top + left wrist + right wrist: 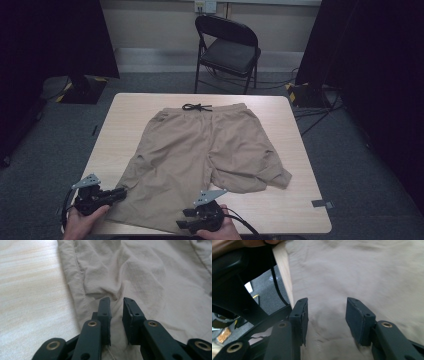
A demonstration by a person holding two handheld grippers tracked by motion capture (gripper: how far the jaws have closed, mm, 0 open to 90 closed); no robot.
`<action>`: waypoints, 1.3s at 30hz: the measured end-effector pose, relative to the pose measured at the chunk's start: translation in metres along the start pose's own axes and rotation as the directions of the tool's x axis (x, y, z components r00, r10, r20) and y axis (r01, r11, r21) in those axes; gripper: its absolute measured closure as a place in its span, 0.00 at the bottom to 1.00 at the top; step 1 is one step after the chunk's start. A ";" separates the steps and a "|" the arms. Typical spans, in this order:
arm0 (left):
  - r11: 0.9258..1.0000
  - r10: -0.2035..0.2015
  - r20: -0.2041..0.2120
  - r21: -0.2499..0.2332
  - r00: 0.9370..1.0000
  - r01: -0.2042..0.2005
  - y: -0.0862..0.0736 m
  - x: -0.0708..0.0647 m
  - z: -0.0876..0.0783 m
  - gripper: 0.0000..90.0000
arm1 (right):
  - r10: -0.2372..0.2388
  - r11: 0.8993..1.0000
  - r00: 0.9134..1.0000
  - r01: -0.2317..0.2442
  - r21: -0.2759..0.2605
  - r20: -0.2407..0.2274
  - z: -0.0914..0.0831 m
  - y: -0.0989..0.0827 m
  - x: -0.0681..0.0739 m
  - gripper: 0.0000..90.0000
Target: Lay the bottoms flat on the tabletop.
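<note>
Khaki shorts (200, 150) lay flat mid-surface (125, 120); left tool (116, 302) nearly closed on the near-left hem, right tool (327, 312) gaped open. A thin pinch might slip

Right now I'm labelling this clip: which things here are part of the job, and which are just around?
In the job: shorts, left gripper, right gripper, table.
Just around: chair, tape scrap, floor cables.

Grey carpet floor (45, 145); black metal folding chair (227, 50) at 12 o'clock beyond the light wood table (300, 200); beige wall (150, 25) behind (black curtains (50, 35) flanking).
</note>
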State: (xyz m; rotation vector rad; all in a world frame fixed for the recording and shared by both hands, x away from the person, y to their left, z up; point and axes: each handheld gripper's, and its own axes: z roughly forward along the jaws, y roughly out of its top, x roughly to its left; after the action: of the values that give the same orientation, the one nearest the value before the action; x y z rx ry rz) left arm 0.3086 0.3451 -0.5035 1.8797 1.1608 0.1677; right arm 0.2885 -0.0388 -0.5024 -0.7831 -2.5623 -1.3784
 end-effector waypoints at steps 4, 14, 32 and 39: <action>1.000 0.007 -0.001 0.015 1.000 -0.007 0.002 -0.001 0.000 0.83 | -0.005 1.000 1.000 0.005 0.007 -0.013 0.005 0.003 0.003 0.58; 0.999 -0.034 0.029 0.015 0.999 0.033 0.009 -0.012 -0.002 0.71 | 0.011 0.999 0.999 -0.009 -0.042 0.032 -0.016 0.014 -0.011 0.50; 0.997 0.080 0.177 -0.014 0.981 -0.078 0.057 -0.087 0.041 0.67 | 0.059 0.988 0.966 -0.021 -0.150 0.250 -0.085 0.013 -0.051 0.47; 0.994 0.105 0.224 0.006 0.969 -0.109 0.071 -0.108 0.064 0.70 | 0.067 0.988 0.950 -0.019 -0.156 0.306 -0.107 0.014 -0.063 0.47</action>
State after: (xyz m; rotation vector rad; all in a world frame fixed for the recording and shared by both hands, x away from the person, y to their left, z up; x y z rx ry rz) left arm 0.3278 0.2108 -0.4545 1.9233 0.9117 0.0033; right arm 0.3357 -0.1426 -0.4519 -1.1604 -2.6668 -1.5617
